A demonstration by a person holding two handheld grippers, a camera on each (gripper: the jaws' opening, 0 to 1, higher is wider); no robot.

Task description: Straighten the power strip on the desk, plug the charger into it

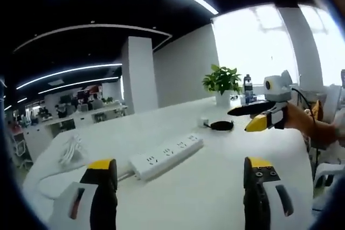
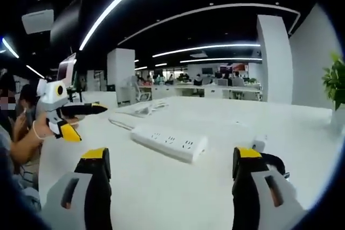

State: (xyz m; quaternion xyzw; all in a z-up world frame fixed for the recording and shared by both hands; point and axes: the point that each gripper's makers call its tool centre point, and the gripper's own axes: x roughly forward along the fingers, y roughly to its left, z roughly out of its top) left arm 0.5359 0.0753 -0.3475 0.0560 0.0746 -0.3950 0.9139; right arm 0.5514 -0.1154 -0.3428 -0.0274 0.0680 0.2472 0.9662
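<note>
A white power strip (image 1: 167, 154) lies at a slant on the white desk (image 1: 215, 187), just beyond my left gripper (image 1: 180, 166), which is open and holds nothing. Behind the strip lies a small white charger (image 1: 204, 122) with a black cable (image 1: 221, 126). My right gripper (image 1: 259, 116), held in a hand, hovers to the right above the desk with its jaws apart. In the right gripper view, the power strip (image 2: 170, 141) lies ahead of my open right gripper (image 2: 171, 159). The charger (image 2: 259, 144) sits behind its right jaw. My left gripper (image 2: 67, 118) hangs at the left.
A coiled white cord (image 1: 70, 149) lies at the desk's left end and appears again as the cord (image 2: 143, 109) behind the strip. A potted plant (image 1: 222, 82) and a bottle (image 1: 247, 87) stand at the far edge. A person (image 2: 16, 127) sits at the left.
</note>
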